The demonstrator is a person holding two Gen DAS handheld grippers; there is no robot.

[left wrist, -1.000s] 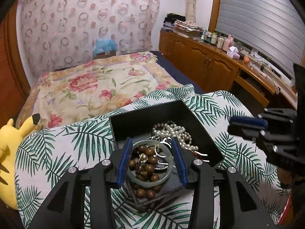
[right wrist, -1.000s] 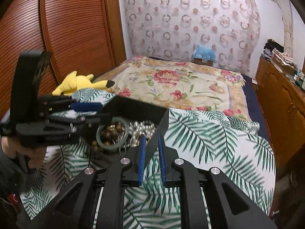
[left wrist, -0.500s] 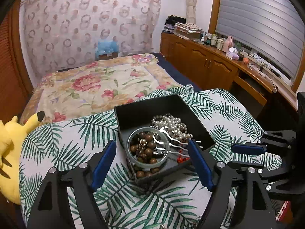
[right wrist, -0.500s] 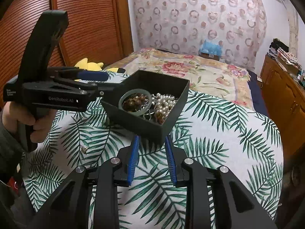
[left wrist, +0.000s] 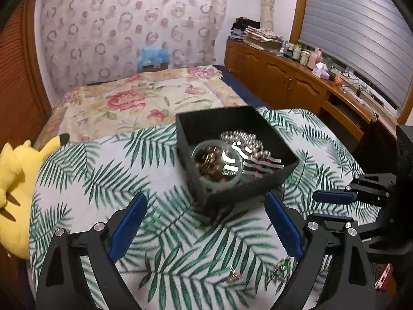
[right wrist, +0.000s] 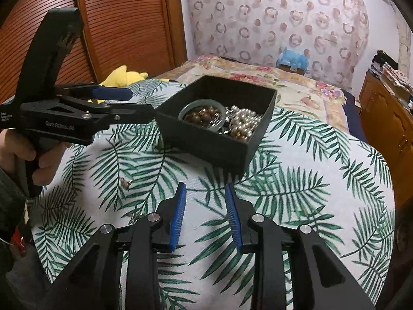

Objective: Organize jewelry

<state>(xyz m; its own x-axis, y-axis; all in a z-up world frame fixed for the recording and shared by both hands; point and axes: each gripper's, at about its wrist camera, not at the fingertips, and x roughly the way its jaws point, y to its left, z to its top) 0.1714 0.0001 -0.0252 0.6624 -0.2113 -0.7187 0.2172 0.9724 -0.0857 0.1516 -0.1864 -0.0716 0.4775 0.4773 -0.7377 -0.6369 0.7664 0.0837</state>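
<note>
1. Black box [left wrist: 206, 126] of jewelry is now released by the left claw [left wrist: 206, 228], whose jaws are opening wide, empty, backed away from it.
2. Right claw [right wrist: 205, 215] is also opening, nothing between.
3. Green bangle [left wrist: 218, 164] is left lying flat at frame centre, no long axis; loose earring [right wrist: 126, 181] awaits on the worktop [right wrist: 322, 193].

The black box [right wrist: 215, 139] sits in the middle of the leaf cloth [right wrist: 296, 180]. There is open cloth near it, and small loose bits [right wrist: 126, 182] lie near left.
</note>
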